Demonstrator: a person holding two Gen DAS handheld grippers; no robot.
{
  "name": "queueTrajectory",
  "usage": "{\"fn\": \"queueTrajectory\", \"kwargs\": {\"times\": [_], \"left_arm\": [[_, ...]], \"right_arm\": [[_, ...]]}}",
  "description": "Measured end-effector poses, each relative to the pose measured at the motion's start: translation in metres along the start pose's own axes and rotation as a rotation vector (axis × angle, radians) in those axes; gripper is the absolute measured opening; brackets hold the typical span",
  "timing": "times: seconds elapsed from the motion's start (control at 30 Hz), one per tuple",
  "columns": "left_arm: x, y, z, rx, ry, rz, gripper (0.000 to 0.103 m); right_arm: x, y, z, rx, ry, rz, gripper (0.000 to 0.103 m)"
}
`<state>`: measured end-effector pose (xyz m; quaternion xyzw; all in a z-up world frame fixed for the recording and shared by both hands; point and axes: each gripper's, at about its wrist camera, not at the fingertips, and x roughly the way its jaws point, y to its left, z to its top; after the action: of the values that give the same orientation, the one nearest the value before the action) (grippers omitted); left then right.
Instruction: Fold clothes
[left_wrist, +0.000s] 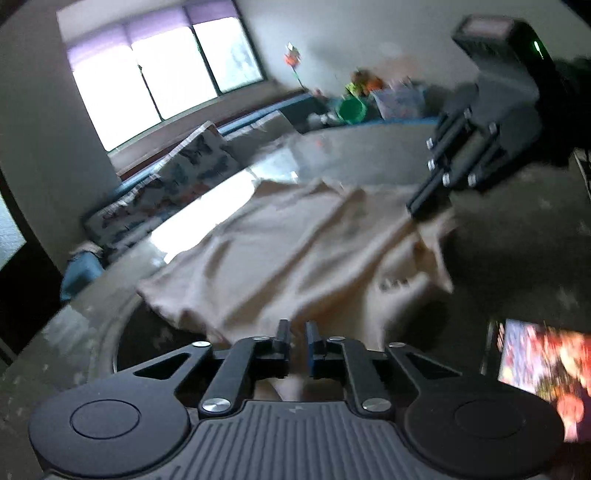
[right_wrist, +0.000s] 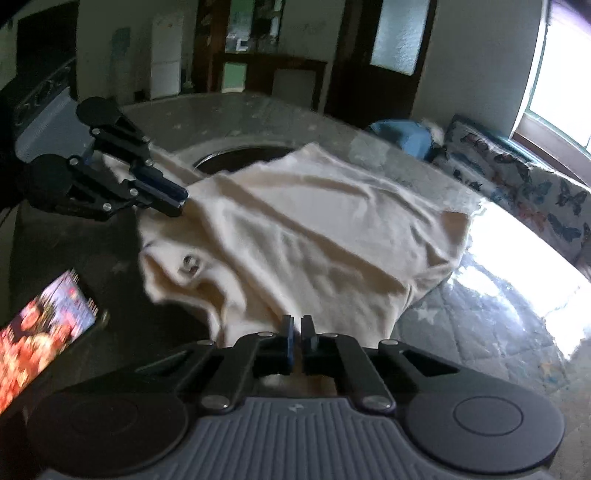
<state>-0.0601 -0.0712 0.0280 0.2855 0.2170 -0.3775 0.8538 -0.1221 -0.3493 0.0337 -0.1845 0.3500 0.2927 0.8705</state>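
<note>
Phone (right_wrist: 44, 332) lies lit on my worktop (right_wrist: 480, 325), screen showing a red-orange picture. Butterfly-print cushion (right_wrist: 535, 195) runs along the far edge under the bright window (left_wrist: 162, 85). Green bucket (left_wrist: 351, 110) beyond, among blurred toys. White fridge (right_wrist: 166, 55) against the back wall.

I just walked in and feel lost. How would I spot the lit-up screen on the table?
Start at the big cream garment spread over the glass-topped table. Beside its crumpled near edge lies a phone. It is the only glowing thing there, showing red and orange pictures.
</note>
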Motion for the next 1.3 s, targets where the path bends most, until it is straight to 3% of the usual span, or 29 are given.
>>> {"fn": "queueTrajectory", "kwargs": {"times": [0.07, 0.13, 0.3, 0.5, 0.7, 0.9, 1.03, 1.13, 1.3], "left_arm": [[0.000, -0.001, -0.004, -0.002, 0.004, -0.013, 0.029], [-0.003, 0.000, -0.004, -0.013, -0.003, -0.027, 0.029], [-0.012, 0.019, 0.003, -0.113, -0.047, -0.046, 0.029], [0.001, 0.031, 0.015, -0.225, -0.079, -0.041, 0.029], [0.024, 0.033, 0.012, -0.276, -0.025, -0.067, 0.029], [0.019, 0.030, 0.000, -0.303, -0.010, -0.072, 0.030], [-0.002, 0.028, -0.007, -0.347, -0.025, -0.007, 0.031], [-0.017, 0.032, -0.017, -0.418, -0.011, 0.063, 0.031], [-0.047, 0.048, -0.041, -0.549, 0.039, 0.251, 0.033]], "right_arm": [[0.001, 0.000, -0.004, -0.007, 0.028, 0.009, 0.004], [-0.002, -0.002, -0.004, -0.004, 0.028, 0.018, 0.004], [-0.012, -0.015, 0.009, 0.055, -0.052, -0.014, 0.007], [0.018, -0.037, 0.027, 0.167, -0.103, -0.079, 0.009], [0.048, -0.054, 0.026, 0.201, -0.064, -0.113, 0.011], [0.032, -0.049, 0.021, 0.205, -0.091, -0.115, 0.013], [0.026, -0.027, 0.020, 0.139, -0.083, -0.059, 0.025], [0.031, -0.012, 0.018, 0.094, -0.045, -0.049, 0.026], [0.033, 0.007, 0.037, 0.056, -0.090, -0.020, 0.026]]}}
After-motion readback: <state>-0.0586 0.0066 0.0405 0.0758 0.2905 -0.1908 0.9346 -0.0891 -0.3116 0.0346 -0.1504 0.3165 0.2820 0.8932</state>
